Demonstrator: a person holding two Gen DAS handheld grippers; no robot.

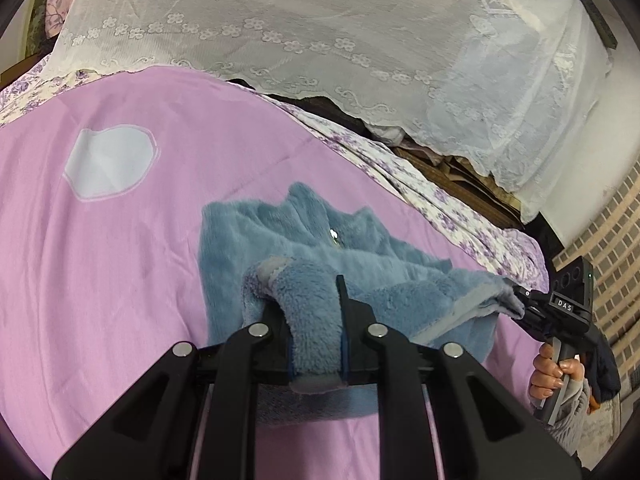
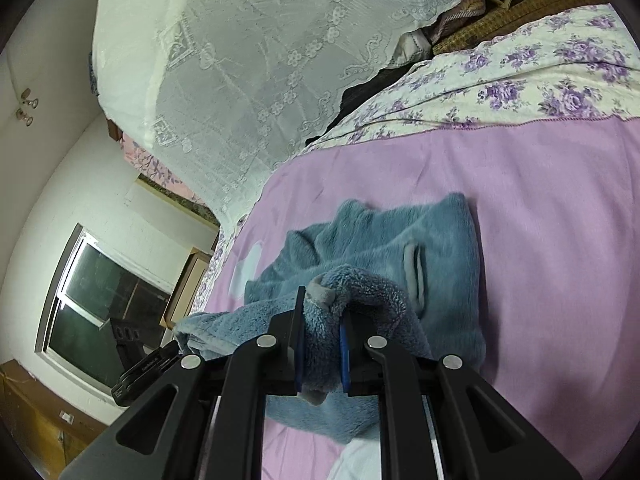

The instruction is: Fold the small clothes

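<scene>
Left tongs [image 1: 316,320] clamped on hem of fluffy blue fleece garment [image 1: 280,236]; right tongs [image 2: 322,336] clamped on another hem section. Garment's lower half lifted, rest lies on pink bedsheet [image 1: 100,260]. White lace cover [image 1: 320,20] beyond.

Your blue fleece jacket [image 1: 280,248] [image 2: 380,248] lies on the pink bedsheet [image 1: 100,260] [image 2: 540,220], collar away from you, its zipper pull glinting at the chest. Its near hem is lifted off the sheet and bunched, showing grey trim and a curlier inner pile.
</scene>
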